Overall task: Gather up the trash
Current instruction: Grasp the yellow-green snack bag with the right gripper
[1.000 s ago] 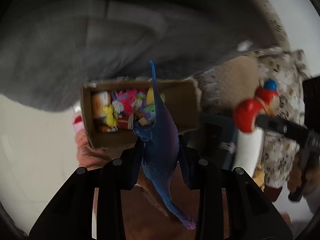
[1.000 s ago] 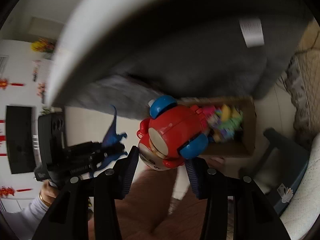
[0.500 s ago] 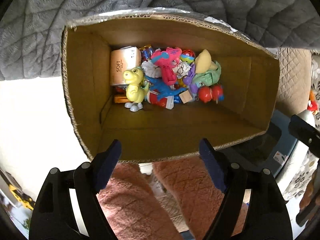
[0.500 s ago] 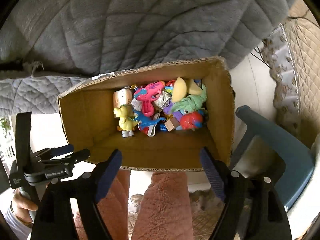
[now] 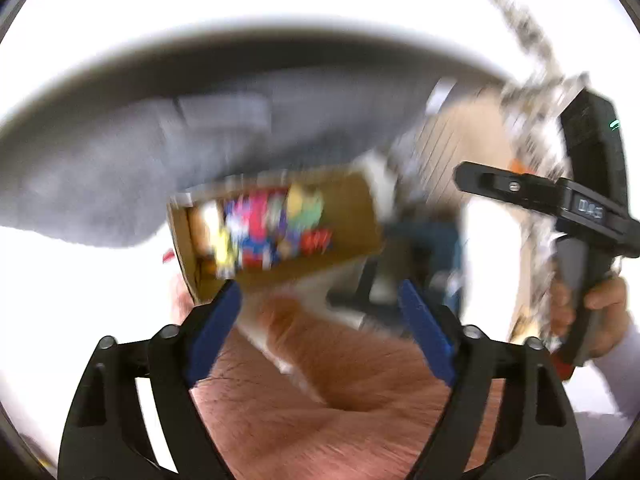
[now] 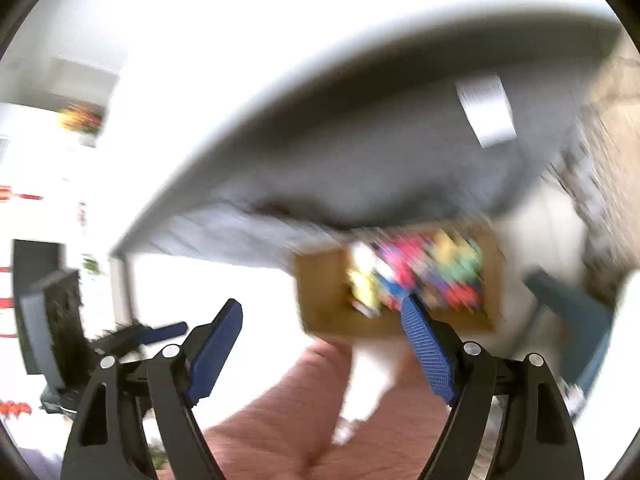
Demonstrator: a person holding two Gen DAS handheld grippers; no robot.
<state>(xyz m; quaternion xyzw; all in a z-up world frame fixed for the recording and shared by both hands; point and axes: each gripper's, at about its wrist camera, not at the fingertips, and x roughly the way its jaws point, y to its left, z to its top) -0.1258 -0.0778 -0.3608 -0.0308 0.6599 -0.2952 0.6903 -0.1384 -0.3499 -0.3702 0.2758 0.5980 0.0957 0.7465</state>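
Both the left gripper (image 5: 320,320) and the right gripper (image 6: 322,338) have their jaws spread and hold nothing. The cardboard box (image 6: 320,292) of bright toys (image 6: 416,276) sits on the floor by the grey sofa (image 6: 360,168). Both views are blurred; best to steady the hands before reaching for another piece.

- A home, it seems a living room.
- Beyond the jaws, a grey quilted sofa (image 6: 360,152).
- Below it, a cardboard box (image 5: 352,216) of colourful toys (image 6: 420,276).
- Right of jaws, a blue stool (image 6: 576,312).
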